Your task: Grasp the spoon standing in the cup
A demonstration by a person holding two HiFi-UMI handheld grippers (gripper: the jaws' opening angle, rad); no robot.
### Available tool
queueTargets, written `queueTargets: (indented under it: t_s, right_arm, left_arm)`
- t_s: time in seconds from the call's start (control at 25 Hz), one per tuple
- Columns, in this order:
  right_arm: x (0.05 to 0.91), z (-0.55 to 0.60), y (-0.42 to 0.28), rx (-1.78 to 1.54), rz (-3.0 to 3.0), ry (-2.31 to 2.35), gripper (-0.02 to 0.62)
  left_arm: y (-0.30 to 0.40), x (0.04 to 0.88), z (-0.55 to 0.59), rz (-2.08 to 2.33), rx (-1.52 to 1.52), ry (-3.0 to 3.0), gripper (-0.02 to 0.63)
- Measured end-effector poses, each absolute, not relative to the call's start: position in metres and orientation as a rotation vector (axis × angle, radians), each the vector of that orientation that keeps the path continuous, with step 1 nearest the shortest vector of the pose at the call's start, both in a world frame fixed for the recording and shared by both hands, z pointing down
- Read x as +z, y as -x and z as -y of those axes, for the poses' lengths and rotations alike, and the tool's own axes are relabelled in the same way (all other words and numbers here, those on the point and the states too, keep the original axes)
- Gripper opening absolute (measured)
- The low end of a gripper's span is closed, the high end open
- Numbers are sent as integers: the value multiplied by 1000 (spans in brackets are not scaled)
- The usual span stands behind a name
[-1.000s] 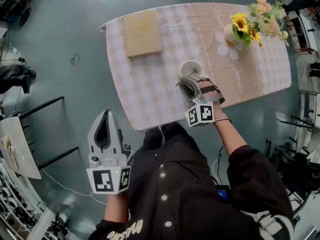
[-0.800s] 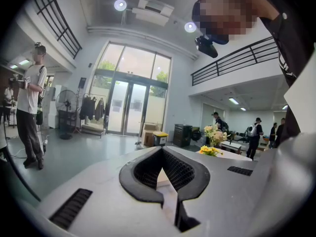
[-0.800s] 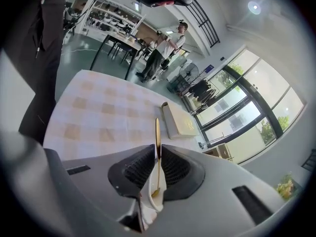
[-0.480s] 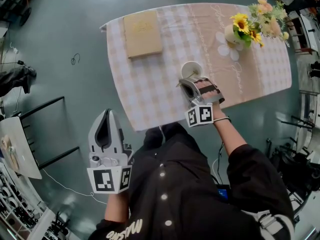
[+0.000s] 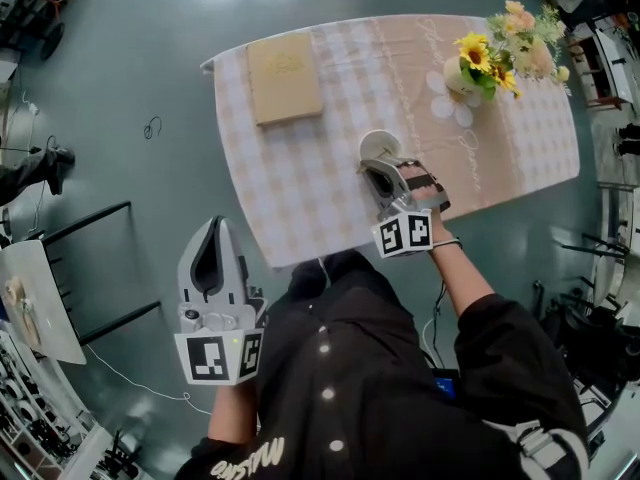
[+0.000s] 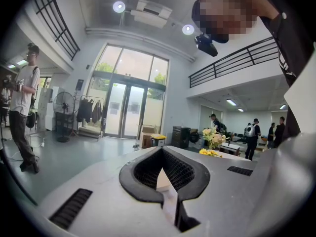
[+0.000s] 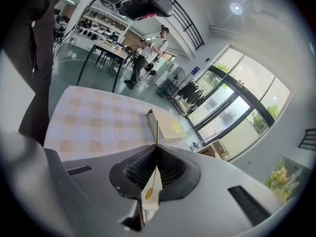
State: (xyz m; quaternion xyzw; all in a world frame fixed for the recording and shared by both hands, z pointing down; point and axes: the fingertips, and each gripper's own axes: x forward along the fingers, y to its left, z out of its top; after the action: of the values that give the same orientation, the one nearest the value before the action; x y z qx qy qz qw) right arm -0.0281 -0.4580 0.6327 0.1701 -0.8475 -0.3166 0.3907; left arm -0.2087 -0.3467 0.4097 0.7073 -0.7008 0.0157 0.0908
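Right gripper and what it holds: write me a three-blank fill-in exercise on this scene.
1. The right gripper is shut on a thin ___ handle.
2. In the head view it is next to a white ___ on the checked tablecloth.
3. The left gripper is clear of the tablecloth, jaws ___, nothing between them.
Missing words: spoon; cup; shut.

The right hand-held gripper (image 5: pixel 372 168), arm extended, clamps the spoon (image 7: pixel 157 132); the left hand-held gripper (image 5: pixel 212 226) hangs low, jaws together.

light: bright, even | source: windows (image 6: pixel 131 98), ceiling lamps (image 6: pixel 118 6) | edges: fisheye-warped, vignetted
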Motion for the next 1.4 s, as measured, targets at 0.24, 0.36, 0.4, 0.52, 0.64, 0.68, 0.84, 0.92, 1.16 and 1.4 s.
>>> queueTargets:
  t_s: [0.24,0.36,0.4,0.52,0.64,0.68,0.84,0.92,1.16,1.4]
  right_arm:
    - [587,474,20,-562,2316,-626,2]
    - [567,480,14,-453,2383,-703,2]
    - [561,482,12,-422,2400,-725,2]
    - [540,486,9,-329,2465,-803,2]
    - [514,488,6,-240,2538,-880,2]
    - [503,489,5,-219,2562,-903,2]
    - [459,489,2,-175,2656,-978,2]
    - [440,487,0,-155,2683,-1014,2]
    - [396,482,-7,-75,2752,-1103,2]
    - [356,474,-17,-52,2808,-1196,2]
  left_arm:
    - [204,403,353,2074,31,-2130,17]
    - [200,399,356,2065,22,-2150,17]
    - [199,398,358,2062,18,-2156,17]
    - [198,394,361,2057,7,-2177,17]
    - [197,388,362,2057,-10,-2200,17]
    - [197,386,363,2058,-18,-2206,17]
    - [197,376,365,2060,-44,-2230,17]
    - [197,371,365,2061,-58,-2243,17]
    - [200,355,368,2088,-103,-2270,17]
    - [209,340,367,2126,-147,-2280,17]
